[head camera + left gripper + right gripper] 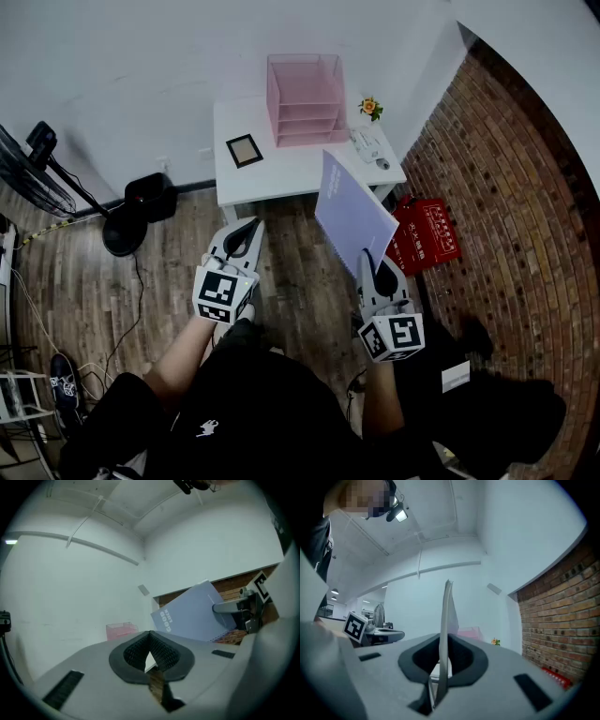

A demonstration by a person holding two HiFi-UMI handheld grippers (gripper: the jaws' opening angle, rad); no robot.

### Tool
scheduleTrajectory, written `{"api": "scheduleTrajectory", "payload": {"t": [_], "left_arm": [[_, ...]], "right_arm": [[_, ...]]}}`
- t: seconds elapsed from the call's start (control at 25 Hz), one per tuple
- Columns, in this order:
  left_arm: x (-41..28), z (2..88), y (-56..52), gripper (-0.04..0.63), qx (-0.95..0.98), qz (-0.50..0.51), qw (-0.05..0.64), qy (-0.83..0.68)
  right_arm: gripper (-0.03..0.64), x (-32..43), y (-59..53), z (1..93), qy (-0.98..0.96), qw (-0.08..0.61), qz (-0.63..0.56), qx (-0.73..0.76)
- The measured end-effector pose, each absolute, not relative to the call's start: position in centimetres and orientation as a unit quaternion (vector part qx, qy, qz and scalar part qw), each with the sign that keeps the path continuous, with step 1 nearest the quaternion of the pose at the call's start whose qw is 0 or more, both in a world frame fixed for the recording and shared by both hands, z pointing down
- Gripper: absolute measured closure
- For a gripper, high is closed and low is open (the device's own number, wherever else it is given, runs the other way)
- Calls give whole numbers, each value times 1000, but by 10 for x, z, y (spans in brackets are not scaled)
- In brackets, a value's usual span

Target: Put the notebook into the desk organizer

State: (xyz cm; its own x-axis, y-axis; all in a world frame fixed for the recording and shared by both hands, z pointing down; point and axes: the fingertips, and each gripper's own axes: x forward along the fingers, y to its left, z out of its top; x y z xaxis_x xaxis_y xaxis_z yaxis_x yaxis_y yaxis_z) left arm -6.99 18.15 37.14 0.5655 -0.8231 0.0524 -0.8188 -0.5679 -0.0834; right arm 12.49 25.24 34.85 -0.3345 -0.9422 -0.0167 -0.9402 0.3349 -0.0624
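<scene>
Lavender notebook [354, 214] clamped in right gripper [373, 262] (left gripper [247, 232] closed, empty) overlaps white table [281, 173] bearing pink desk organizer [305, 98].

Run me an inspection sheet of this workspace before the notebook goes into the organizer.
Surface: white table, mostly bare.
Job's things: pink desk organizer at the table's back; lavender notebook held in the air, short of the table.
Clutter: small picture frame, flower pot, white object at the table's right end.
Grippers: left gripper shut, empty; right gripper shut on the notebook's edge.
Cables: black cable on the wooden floor, left of the table.
Surroundings: brick wall, red bag at its foot, fan at left.
</scene>
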Motion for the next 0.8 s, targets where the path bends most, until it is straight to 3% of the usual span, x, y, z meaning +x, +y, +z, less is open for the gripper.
{"api": "scheduleTrajectory", "payload": {"t": [0.8], "left_arm": [[-67, 377, 93, 592, -908, -37, 14, 418]], "right_arm": [[586, 121, 179, 352, 795, 39, -47, -604]]}}
